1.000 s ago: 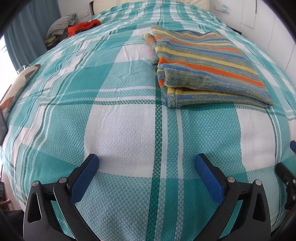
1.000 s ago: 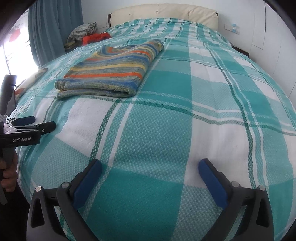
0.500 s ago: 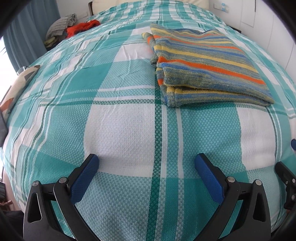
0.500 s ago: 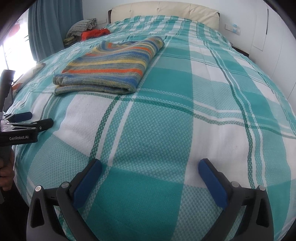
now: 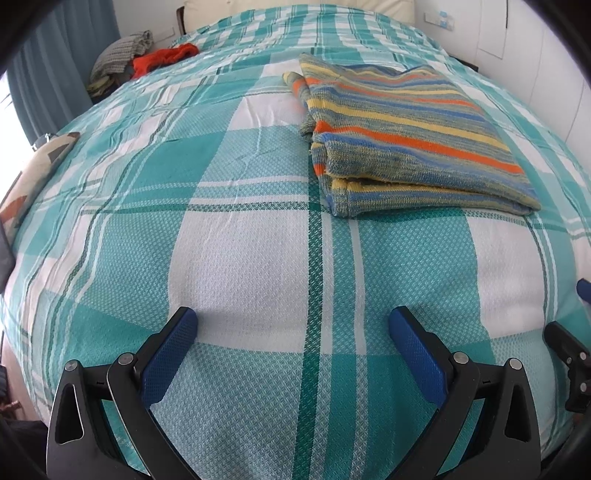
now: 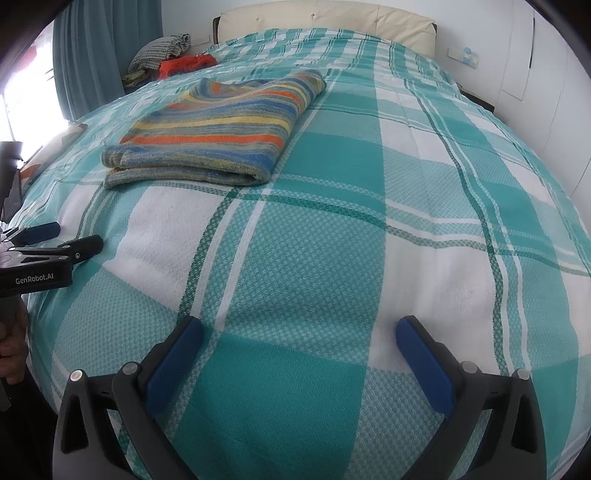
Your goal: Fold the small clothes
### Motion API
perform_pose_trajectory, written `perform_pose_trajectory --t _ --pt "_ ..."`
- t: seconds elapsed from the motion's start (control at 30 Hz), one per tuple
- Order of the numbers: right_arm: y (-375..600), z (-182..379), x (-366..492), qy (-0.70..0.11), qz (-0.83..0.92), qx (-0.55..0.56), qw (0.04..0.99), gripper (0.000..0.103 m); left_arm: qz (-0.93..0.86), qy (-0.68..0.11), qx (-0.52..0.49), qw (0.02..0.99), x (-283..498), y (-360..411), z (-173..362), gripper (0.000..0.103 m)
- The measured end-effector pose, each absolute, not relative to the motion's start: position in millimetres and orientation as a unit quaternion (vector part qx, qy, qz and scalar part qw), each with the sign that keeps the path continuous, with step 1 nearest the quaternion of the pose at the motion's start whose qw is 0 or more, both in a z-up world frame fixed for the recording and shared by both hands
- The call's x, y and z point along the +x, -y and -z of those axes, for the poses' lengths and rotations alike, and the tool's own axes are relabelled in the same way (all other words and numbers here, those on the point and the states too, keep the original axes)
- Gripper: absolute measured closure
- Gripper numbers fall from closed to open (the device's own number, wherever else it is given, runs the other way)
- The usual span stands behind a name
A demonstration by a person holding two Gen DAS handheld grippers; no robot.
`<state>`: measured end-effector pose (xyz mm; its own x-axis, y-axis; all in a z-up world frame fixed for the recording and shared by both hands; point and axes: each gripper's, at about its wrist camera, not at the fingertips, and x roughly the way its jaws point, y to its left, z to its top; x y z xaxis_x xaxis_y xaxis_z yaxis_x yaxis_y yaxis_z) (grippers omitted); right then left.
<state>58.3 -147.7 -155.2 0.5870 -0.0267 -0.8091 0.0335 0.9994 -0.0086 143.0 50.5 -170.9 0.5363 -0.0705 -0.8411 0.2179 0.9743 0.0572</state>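
Black left gripper [image 5: 293, 325] and right gripper [image 6: 299, 334], blue pads, silver screws.

teal plaid bed [image 6: 406, 221], cream headboard [image 6: 332, 16], teal curtain [image 6: 92, 55]

Left gripper [image 5: 293, 326] spread wide, empty, right gripper [image 6: 299, 336] likewise, side by side

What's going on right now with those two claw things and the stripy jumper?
Left hand-held gripper open, empty. Right hand-held gripper open, empty. Striped sweater lies folded on the plaid bedspread, untouched. Nothing between grippers and sweater.
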Motion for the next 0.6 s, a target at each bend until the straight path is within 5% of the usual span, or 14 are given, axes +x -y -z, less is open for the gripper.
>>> perform_pose_trajectory --t 0.27,0.43,0.57,0.6 --pt "196 105 103 -0.443 -0.033 0.123 0.887 0.000 0.173 -0.436 -0.052 0.882 229 -86 88 0.001" --pt "225 99 207 -0.421 -0.085 0.241 0.870 0.004 0.170 -0.499 -0.054 0.848 320 -57 123 0.002" --pt "222 130 275 -0.451 -0.131 0.297 0.831 0.035 0.159 -0.525 -0.057 0.834 337 -38 153 0.004" --pt "216 138 286 -0.459 -0.143 0.309 0.820 0.052 0.167 -0.517 -0.051 0.838 334 -31 153 0.020"
